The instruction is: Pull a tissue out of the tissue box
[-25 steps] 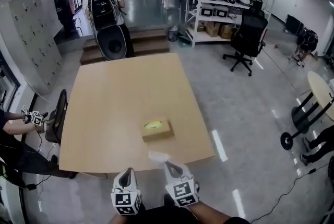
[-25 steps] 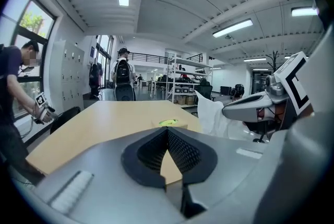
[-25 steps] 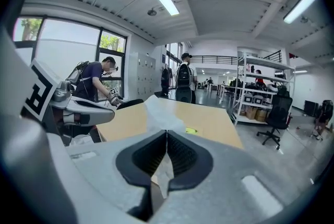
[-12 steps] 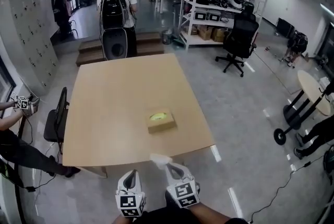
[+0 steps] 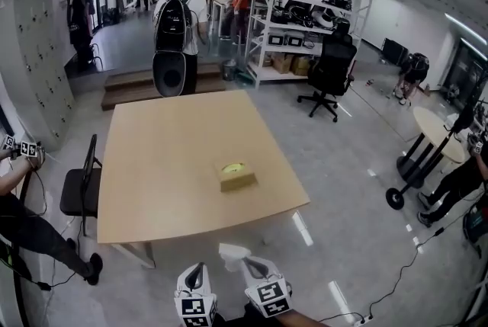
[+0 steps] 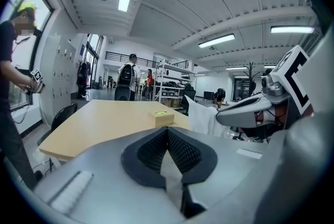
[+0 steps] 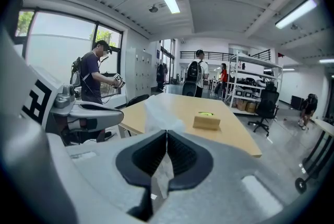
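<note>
Found right gripper (image 7: 166, 137) pinched tight on a white tissue (image 5: 232, 254) held off the near edge of the table (image 5: 160, 165), left gripper (image 6: 167, 131) closed and empty just beside it, and tissue box (image 5: 237, 176) sitting on the tabletop toward its right side, well apart from both.

- The tissue box (image 5: 237, 177) sits on the tabletop (image 5: 160, 158), right of its middle and nearer the near edge than the far one.
- A chair (image 5: 78, 184) stands just beside the tabletop's left edge.
- The left gripper (image 5: 197, 270) and right gripper (image 5: 248, 262) are side by side before the near edge, off the tabletop.
- The tissue (image 5: 232, 253) is pinched between the right gripper's jaws, well apart from the tissue box.
- A person with a backpack (image 5: 177, 20) stands behind the far edge.
- The shelves (image 5: 293, 20) stand beyond the far right corner.
</note>
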{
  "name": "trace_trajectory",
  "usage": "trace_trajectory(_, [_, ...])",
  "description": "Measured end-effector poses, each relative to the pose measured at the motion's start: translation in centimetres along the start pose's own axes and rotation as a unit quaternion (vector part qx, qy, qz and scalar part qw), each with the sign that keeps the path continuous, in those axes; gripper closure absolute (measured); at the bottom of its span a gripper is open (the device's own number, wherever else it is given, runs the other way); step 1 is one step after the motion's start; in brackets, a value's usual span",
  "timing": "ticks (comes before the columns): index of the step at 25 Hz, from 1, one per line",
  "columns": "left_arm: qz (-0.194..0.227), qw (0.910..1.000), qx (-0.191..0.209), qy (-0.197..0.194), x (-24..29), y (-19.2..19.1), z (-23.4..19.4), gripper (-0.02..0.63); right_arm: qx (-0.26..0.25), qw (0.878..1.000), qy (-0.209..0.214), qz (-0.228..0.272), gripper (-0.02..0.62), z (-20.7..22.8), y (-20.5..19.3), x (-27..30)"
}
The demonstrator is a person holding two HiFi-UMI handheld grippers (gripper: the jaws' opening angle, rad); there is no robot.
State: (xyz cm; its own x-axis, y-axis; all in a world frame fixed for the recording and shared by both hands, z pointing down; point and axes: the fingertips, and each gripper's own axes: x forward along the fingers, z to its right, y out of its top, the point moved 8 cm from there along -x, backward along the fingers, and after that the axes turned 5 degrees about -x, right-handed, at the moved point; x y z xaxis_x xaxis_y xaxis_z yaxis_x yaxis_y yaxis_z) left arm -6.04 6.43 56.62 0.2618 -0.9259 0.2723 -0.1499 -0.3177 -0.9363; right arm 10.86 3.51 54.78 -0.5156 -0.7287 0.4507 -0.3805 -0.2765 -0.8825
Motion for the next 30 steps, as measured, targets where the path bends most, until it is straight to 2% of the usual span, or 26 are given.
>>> trace_trajectory(6, [0.003, 0.9998, 0.02, -0.008, -1.6, -0.4, -0.4, 0.588, -0.003, 1.0, -0.021, 0.013, 0.597, -1.2, 0.3, -1.3])
trace_trajectory(11, [0.009, 0.9999, 0.012, -0.001, -2.0, -0.1, -0.2, 0.588, 0.002, 1.0, -0.002, 0.009, 0.597, -1.6, 0.0, -1.8])
trace_trajectory(20, [0.006, 0.9999, 0.006, 0.014, -2.0, -0.1, -0.2, 0.588, 0.015, 1.0, -0.005, 0.005, 0.598, -1.3, -1.3, -1.7])
trace_trajectory(30, [0.002, 0.9999, 0.009, 0.009, -2.3, -1.3, -0.1, 0.588, 0.02, 1.0, -0.006, 0.009, 0.6, -1.5, -1.8, -2.4])
